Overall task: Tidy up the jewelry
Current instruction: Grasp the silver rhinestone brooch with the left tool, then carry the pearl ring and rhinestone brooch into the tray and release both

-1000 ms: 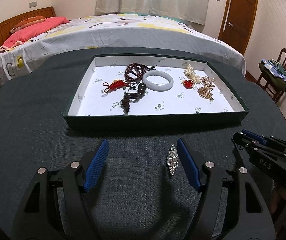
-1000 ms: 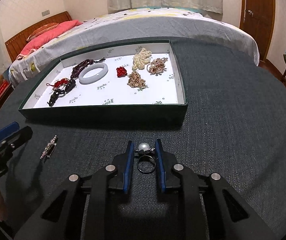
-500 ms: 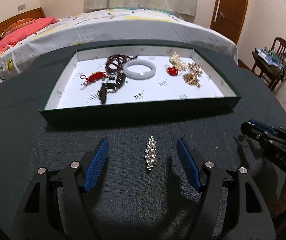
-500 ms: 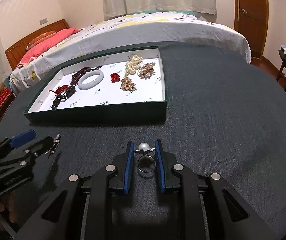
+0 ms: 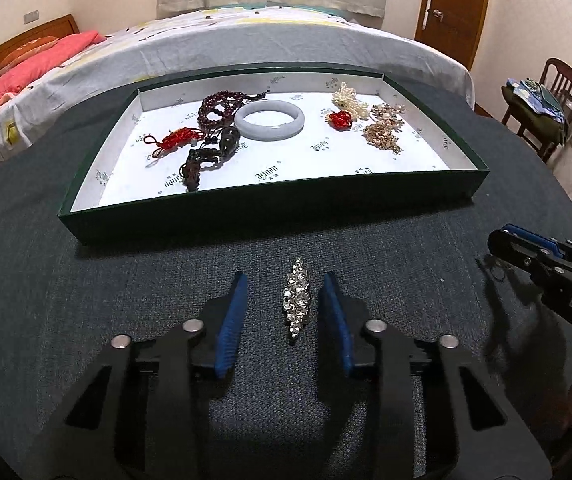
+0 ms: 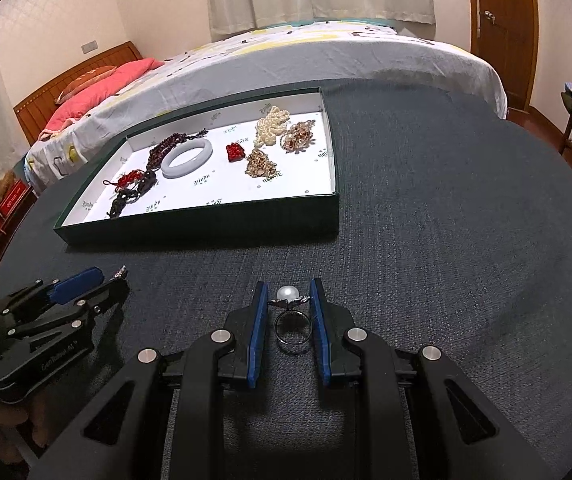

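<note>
In your left wrist view, lower centre of frame, the rhinestone brooch (image 5: 297,305) lies on the cloth between your left gripper (image 5: 283,316), long axis parallel to the closing pads, neither touching it yet. Your right gripper (image 6: 288,312) is clamped on the pearl ring (image 6: 290,314); the tray (image 6: 205,224) sits upper left.

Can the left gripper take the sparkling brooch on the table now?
Probably yes. The brooch lies flat between the closing jaws of the left gripper, pads not yet touching it, and nothing on the table blocks them.
</note>
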Available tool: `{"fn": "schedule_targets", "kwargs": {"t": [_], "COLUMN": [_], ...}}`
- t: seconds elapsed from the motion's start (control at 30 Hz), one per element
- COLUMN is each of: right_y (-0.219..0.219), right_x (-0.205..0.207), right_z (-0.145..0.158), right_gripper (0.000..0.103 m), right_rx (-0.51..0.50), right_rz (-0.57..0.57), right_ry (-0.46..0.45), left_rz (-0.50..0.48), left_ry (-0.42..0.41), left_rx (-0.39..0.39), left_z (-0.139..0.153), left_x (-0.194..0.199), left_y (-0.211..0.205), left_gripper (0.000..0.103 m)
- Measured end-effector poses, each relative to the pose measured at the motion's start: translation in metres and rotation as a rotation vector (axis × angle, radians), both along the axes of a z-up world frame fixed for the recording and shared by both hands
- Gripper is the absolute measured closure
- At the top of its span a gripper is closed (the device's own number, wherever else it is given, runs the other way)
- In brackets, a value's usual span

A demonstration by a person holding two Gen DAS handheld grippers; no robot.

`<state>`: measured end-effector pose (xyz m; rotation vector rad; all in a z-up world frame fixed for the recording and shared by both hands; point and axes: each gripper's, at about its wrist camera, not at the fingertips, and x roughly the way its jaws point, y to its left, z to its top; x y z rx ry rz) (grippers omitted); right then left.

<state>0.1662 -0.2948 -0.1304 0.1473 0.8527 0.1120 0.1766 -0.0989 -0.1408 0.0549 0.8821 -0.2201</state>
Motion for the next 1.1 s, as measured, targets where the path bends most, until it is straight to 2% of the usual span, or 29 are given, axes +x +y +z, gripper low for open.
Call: {"fn": "schedule_targets", "kwargs": {"t": [0.1,0.63,1.1], "right_y": [0.000,0.005,0.028], "right_x": [0.000,-0.003,-0.013], "right_z": [0.000,0.000,0.032], "right_gripper": [0.081,0.081,0.081], "right_rx": [-0.001,0.003,-0.012], "right_rz": [0.000,0.005,0.051], "right_ry": [0.001,-0.014,-0.088], "left_rz": [-0.015,-0.016,0.020], "left_ry": [0.001,-0.024,-0.086], "left_rx": [-0.003,-0.011,-0.034], "left_z": [0.000,0.007,0.036], "left_x": [0.000,-0.006,-0.016], "left_y": [0.002,0.008,0.025], "left_gripper": [0.089,0.090,0.090]}}
